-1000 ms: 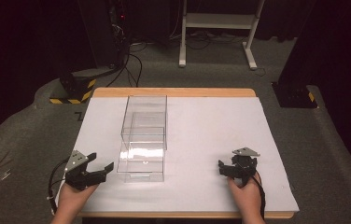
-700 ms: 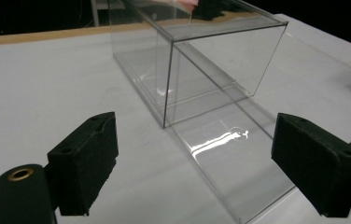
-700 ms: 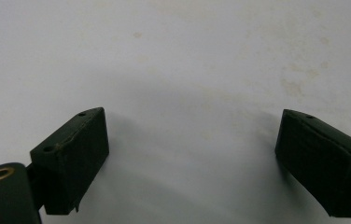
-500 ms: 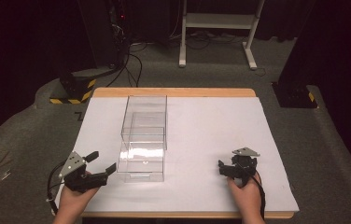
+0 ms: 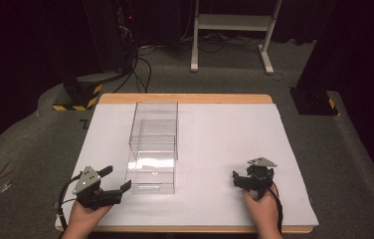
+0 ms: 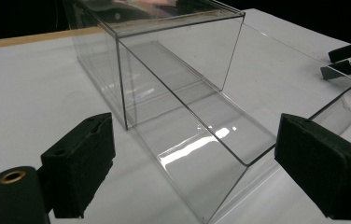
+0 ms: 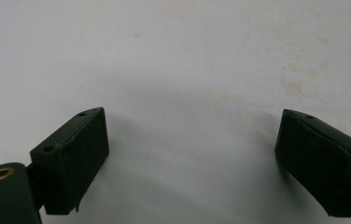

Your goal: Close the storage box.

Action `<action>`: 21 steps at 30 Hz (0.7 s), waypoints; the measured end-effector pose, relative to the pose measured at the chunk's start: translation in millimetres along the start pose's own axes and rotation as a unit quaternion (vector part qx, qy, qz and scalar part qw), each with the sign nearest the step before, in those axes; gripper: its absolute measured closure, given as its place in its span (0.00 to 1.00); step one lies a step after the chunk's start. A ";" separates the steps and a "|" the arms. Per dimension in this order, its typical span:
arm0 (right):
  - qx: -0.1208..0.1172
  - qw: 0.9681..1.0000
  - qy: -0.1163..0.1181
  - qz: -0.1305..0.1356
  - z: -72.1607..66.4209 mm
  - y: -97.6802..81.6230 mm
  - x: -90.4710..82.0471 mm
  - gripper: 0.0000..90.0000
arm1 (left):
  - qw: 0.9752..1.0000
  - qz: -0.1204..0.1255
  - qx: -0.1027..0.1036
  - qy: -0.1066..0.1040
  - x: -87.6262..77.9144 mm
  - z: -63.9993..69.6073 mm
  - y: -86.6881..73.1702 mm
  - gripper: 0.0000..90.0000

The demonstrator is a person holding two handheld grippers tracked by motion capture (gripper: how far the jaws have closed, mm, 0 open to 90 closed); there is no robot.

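dim room, bright tabletop, soft blur

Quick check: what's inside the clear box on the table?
Nothing shows inside the clear box: through its walls you see only the white sheet beneath. Its drawer is slid out toward the open left tongs, also empty.

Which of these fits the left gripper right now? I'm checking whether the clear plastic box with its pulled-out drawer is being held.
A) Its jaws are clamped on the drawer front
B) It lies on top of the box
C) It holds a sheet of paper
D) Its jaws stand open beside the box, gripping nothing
D: the left gripper sits by the near left corner of the clear plastic box, its black pads spread wide and pressing on nothing; the jaws have just been opening.
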State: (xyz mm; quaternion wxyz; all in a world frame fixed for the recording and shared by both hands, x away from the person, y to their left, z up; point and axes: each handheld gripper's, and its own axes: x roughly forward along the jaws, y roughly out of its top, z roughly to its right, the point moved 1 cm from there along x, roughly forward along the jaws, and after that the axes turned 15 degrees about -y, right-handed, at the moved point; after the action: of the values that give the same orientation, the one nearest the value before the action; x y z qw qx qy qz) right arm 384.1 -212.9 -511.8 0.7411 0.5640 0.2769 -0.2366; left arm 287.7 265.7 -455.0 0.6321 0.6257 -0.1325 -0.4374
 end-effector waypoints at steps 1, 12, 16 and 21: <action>0.000 1.000 0.000 0.000 0.0 0.0 0.0 0.11 | 1.000 -0.003 0.004 0.002 1.6 1.2 -1.7 0.15; -0.001 1.000 0.000 0.001 0.1 0.0 0.0 0.11 | 1.000 -0.025 0.006 -0.006 11.7 4.8 -12.4 0.16; -0.001 1.000 0.000 0.000 0.2 0.0 0.0 0.11 | 0.999 -0.032 0.005 -0.007 16.4 4.4 -16.0 0.16; -0.001 1.000 0.000 0.001 0.2 0.0 0.0 0.11 | 0.999 -0.031 0.003 -0.009 17.0 4.0 -17.1 0.16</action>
State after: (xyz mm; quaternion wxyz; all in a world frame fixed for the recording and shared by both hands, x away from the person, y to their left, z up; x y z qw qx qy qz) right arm 384.2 -213.1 -511.8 0.7417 0.5636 0.2769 -0.2359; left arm 288.2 253.5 -476.2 0.6149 0.6280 -0.1199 -0.4616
